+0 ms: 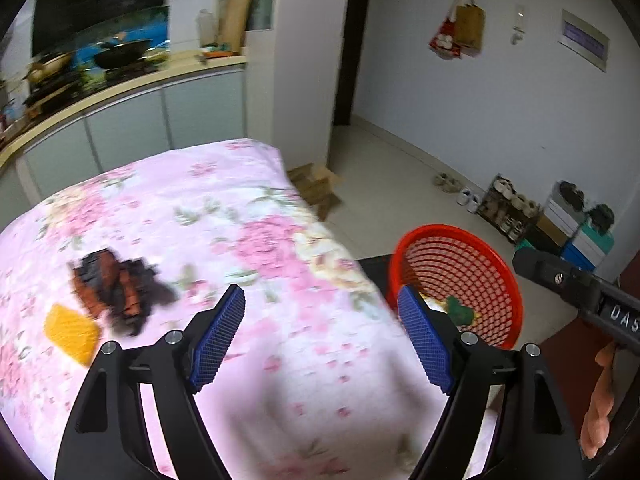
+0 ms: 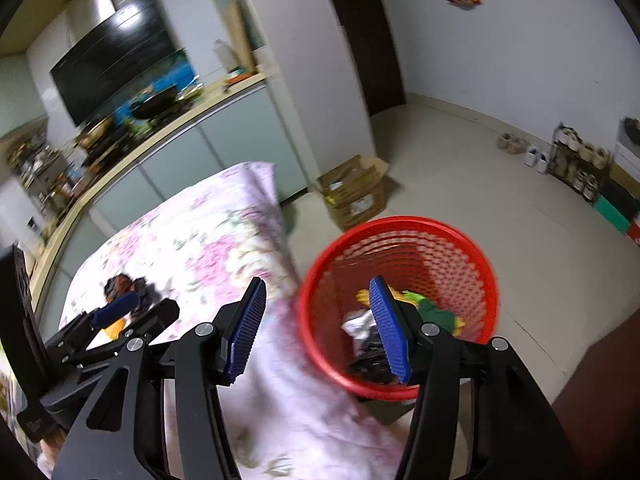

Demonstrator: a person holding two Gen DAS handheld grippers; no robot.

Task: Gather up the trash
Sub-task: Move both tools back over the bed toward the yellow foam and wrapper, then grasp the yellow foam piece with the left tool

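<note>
Both grippers empty rn: left gripper [image 1: 322, 336] spread wide, right gripper [image 2: 318, 330] partly apart, nothing between the pads on either. Trash left on the floral tablecloth [image 1: 248, 216]: dark crumpled wrapper [image 1: 120, 292] w/ a yellow piece [image 1: 70, 334] just beside it. Red basket [image 2: 486, 272] sits off the table edge, some scraps already in. Wrapper looks light & crinkly imo, prob slippery, so pinch a raised fold near the middle.
</note>
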